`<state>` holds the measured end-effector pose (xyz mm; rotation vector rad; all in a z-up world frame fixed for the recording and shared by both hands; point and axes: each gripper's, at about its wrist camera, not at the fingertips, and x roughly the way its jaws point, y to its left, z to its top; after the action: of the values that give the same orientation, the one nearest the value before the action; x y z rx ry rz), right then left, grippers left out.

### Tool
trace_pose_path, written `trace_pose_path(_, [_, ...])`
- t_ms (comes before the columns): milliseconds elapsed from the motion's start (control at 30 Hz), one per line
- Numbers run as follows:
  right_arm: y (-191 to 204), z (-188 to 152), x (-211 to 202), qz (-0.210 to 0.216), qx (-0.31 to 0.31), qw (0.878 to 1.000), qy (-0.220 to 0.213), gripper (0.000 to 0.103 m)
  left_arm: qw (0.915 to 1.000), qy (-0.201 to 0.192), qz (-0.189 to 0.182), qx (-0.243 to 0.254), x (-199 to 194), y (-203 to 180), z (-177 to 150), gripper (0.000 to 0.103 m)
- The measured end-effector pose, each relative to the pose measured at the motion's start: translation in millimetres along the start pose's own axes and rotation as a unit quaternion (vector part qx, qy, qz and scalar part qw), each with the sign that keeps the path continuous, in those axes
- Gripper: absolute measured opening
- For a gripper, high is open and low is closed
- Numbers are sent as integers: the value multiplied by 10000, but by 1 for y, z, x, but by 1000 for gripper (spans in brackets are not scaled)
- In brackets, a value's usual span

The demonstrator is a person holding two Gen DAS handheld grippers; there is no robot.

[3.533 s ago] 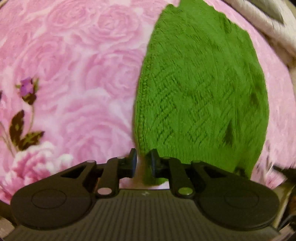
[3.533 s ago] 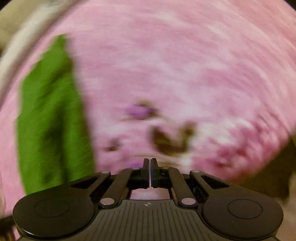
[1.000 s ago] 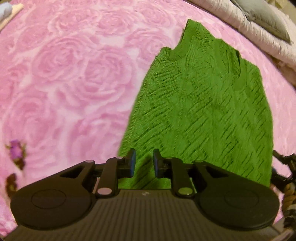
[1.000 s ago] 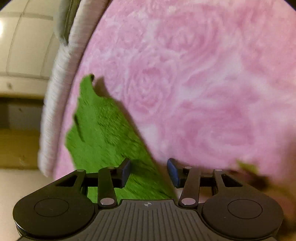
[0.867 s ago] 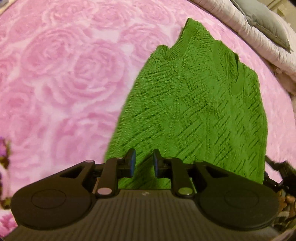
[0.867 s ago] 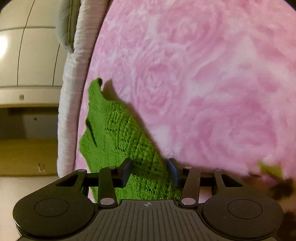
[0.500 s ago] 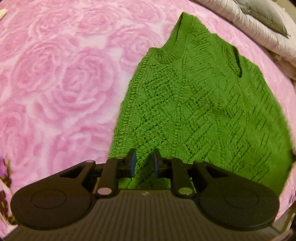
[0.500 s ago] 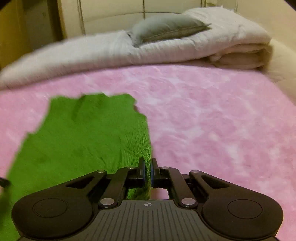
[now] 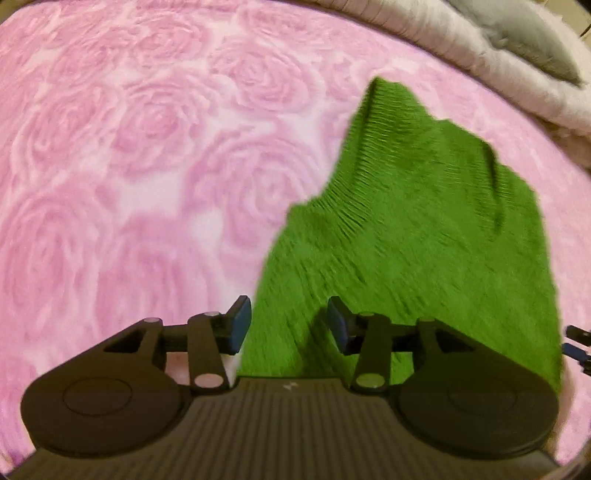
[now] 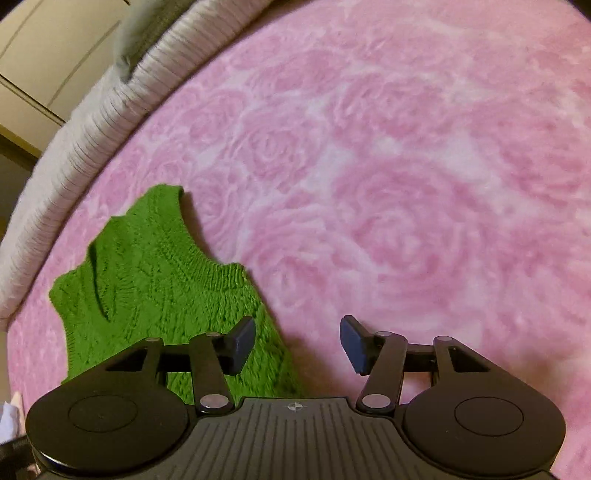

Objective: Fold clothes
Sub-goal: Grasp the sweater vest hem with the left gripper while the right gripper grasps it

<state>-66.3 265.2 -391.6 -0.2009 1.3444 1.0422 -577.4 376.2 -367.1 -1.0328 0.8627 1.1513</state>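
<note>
A green knitted vest (image 9: 424, 229) lies flat on the pink rose-patterned blanket (image 9: 147, 166), its neckline end pointing away from me. My left gripper (image 9: 288, 321) hovers over the vest's near left edge. Its jaws are opening; green knit shows below the gap, but the pads do not press on it. In the right wrist view the vest (image 10: 147, 288) lies at the lower left. My right gripper (image 10: 298, 338) is over the vest's right edge, jaws opening, with nothing gripped. One of its fingers (image 10: 242, 341) is above the knit, the other above bare blanket.
A white quilted duvet (image 9: 461, 48) with a grey pillow (image 9: 517, 40) borders the blanket's far side; both also appear in the right wrist view, duvet (image 10: 74, 147) and pillow (image 10: 140, 33). Cream wall panels (image 10: 44, 55) stand beyond. Part of the other gripper (image 9: 576, 343) shows at the right edge.
Both grippers' jaws have spread apart; the right was shut half a second ago. The left view has slid so the vest sits further right. The right view has rolled and tipped down.
</note>
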Motion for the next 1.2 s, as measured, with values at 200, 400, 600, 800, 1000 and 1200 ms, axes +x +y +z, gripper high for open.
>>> trace_pose_path(200, [32, -4, 19, -122, -682, 9976, 9, 52, 9985, -177, -121, 509, 12, -14, 10, 8])
trace_pose_path(400, [69, -2, 26, 27, -1536, 9881, -37, 45, 9984, -530, -171, 139, -7, 16, 6, 9])
trace_pose_path(600, [76, 7, 36, -83, -1906, 9815, 148, 46, 9987, -135, -229, 446, 5, 4, 30, 17])
trace_pose_path(800, [68, 31, 34, -64, -1997, 9798, 104, 47, 9761, -557, -282, 2082, -10, -38, 50, 32])
trace_pose_path(1000, [72, 41, 39, 180, -2361, 9714, 204, 47, 9422, 227, -121, 3340, 34, -53, 53, 21])
trace_pose_path(1200, [82, 37, 46, 371, -2782, 9595, 243, 46, 9391, -189, -3, 3432, 13, -49, 51, 3])
